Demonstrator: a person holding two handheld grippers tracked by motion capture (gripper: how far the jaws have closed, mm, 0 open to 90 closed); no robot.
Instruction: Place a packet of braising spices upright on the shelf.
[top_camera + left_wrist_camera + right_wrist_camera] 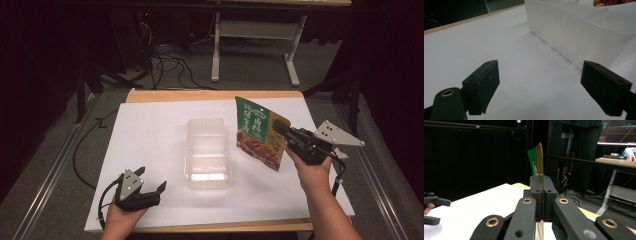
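A green and orange snack pouch (257, 132) with a picture of braised meat hangs upright above the right half of the table. My right gripper (276, 129) is shut on the pouch's right edge. In the right gripper view the two jaws press together on the thin pouch (536, 162), which rises edge-on above my right gripper (541, 178). A clear plastic container (207, 152) stands open in the middle of the white sheet. My left gripper (151, 179) rests near the front left, open and empty. In the left gripper view its jaws (540, 63) stand wide apart, facing the container wall (574, 32).
The white sheet (150, 130) covers a wooden table (210, 95). Cables and a white table frame (255, 45) lie on the floor beyond the far edge. A monitor (619, 131) glows at the right gripper view's top right.
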